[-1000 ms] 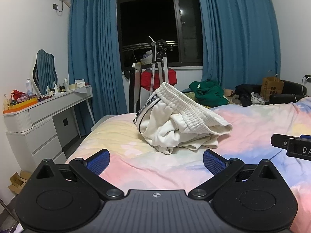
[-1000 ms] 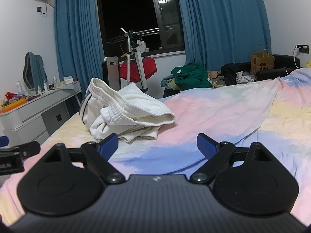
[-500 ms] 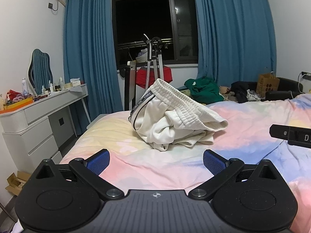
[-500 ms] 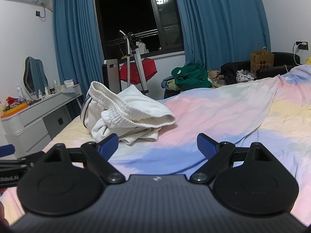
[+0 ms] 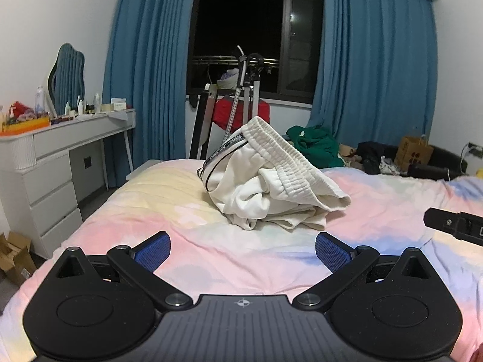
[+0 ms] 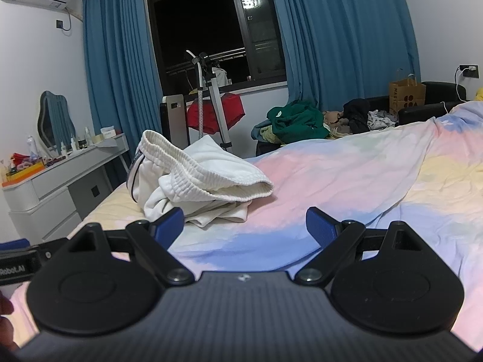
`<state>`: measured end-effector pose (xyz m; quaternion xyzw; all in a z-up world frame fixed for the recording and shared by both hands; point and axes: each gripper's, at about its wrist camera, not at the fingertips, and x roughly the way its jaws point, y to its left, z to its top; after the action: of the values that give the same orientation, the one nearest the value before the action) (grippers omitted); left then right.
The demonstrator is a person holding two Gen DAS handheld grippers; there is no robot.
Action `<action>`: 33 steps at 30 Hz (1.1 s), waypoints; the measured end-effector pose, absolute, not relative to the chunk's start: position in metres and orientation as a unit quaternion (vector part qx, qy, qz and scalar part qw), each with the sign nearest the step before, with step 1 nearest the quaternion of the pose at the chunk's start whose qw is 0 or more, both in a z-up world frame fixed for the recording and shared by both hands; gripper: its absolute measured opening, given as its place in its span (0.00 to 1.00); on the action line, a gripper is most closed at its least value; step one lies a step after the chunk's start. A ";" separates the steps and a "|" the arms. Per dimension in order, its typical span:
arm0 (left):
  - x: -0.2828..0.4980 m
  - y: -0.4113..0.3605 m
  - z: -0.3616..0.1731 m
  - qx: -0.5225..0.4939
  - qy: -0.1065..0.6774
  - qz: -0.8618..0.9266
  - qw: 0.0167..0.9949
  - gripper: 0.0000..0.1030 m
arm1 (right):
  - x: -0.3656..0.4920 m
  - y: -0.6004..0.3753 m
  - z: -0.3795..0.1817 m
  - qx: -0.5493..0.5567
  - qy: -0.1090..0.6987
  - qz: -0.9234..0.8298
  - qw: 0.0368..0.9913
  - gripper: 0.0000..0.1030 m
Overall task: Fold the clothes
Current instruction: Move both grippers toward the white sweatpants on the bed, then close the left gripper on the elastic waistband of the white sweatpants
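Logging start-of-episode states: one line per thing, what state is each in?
left claw: open, empty, above the bed
right claw: open, empty, above the bed
white garment: crumpled in a heap, unfolded, untouched
bed cover: spread, slightly wrinkled
curtains: drawn apart, window uncovered
dresser drawers: shut
green clothes: piled loose beyond the bed

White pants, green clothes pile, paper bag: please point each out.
white pants (image 5: 289, 163): left wrist view, ribbed waistband.
green clothes pile (image 6: 297, 120): right wrist view, middle of the heap.
paper bag (image 6: 406, 96): right wrist view, printed front.
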<state>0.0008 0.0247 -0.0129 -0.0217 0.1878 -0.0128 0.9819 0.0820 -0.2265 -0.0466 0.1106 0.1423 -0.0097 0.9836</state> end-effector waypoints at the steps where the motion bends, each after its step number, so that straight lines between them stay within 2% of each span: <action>1: 0.000 0.026 -0.013 -0.022 0.185 -0.013 0.982 1.00 | 0.082 -0.227 -0.046 0.111 0.142 -0.009 0.984 0.87; 6: 0.000 0.025 -0.016 -0.016 0.174 -0.016 0.984 1.00 | 0.082 -0.227 -0.045 0.111 0.144 -0.009 0.983 0.87; 14: 0.022 0.017 -0.024 -0.014 0.220 -0.008 0.975 1.00 | 0.085 -0.234 -0.045 0.131 0.149 -0.015 0.980 0.87; 24: 0.114 -0.002 -0.001 0.023 0.220 -0.001 0.975 1.00 | 0.110 -0.245 -0.059 0.158 0.168 -0.050 0.972 0.87; 33: 0.181 -0.021 -0.014 0.022 0.205 -0.005 0.979 1.00 | 0.143 -0.247 -0.087 0.160 0.210 -0.058 0.963 0.87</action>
<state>0.1809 -0.0206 -0.0143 0.0218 0.2048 -0.0049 0.9785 0.1431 -0.2474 -0.0869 0.1605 0.2103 -0.0582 0.9626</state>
